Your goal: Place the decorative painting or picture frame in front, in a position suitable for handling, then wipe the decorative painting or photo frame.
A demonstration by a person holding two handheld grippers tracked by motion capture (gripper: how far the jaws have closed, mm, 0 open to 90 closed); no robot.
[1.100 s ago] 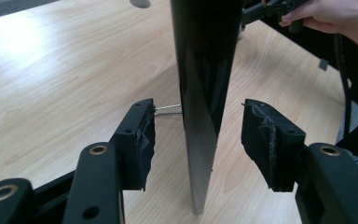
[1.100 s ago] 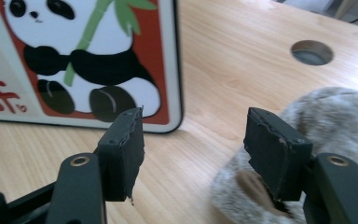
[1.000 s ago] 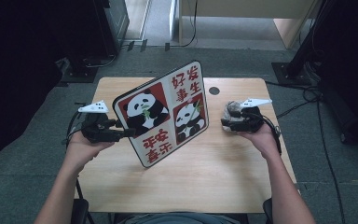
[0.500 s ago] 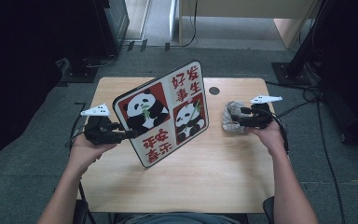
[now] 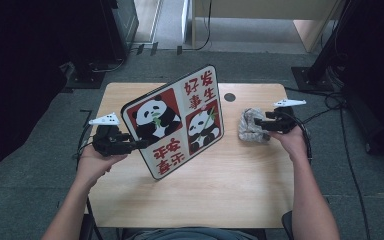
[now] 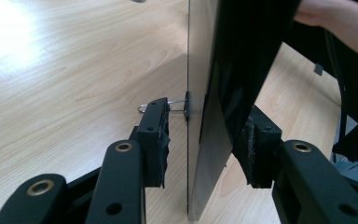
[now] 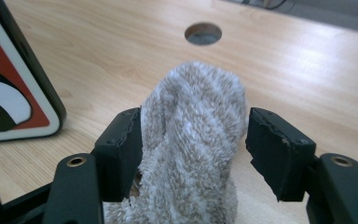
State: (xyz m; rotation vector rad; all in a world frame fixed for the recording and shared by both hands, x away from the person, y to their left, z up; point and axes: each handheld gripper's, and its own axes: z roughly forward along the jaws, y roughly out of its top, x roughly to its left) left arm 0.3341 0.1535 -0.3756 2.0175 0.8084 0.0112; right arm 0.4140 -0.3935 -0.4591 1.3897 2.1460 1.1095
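Note:
A big panda sign board (image 5: 180,120) stands tilted on its lower edge on the wooden table (image 5: 205,200). My left gripper (image 5: 137,144) reaches its left edge. In the left gripper view the board (image 6: 200,46) rises edge-on between the jaws of the left gripper (image 6: 205,121). These jaws have just been closing, and a gap still shows at the left pad (image 6: 161,140). A grey-brown fluffy cloth (image 5: 247,125) lies on the table at the right. My right gripper (image 5: 260,124) is at its right side. Its jaws (image 7: 193,126) stand open around the cloth (image 7: 196,93), the right pad apart from it.
A wire binder clip (image 6: 177,105) hangs on the board's edge near the left pad. A round cable hole (image 5: 229,97) sits in the table behind the cloth. Dark equipment, cables and grey floor surround the table.
My right gripper has drawn back to the right while the cloth stayed where it lay. The board and my left hand have hardly moved.

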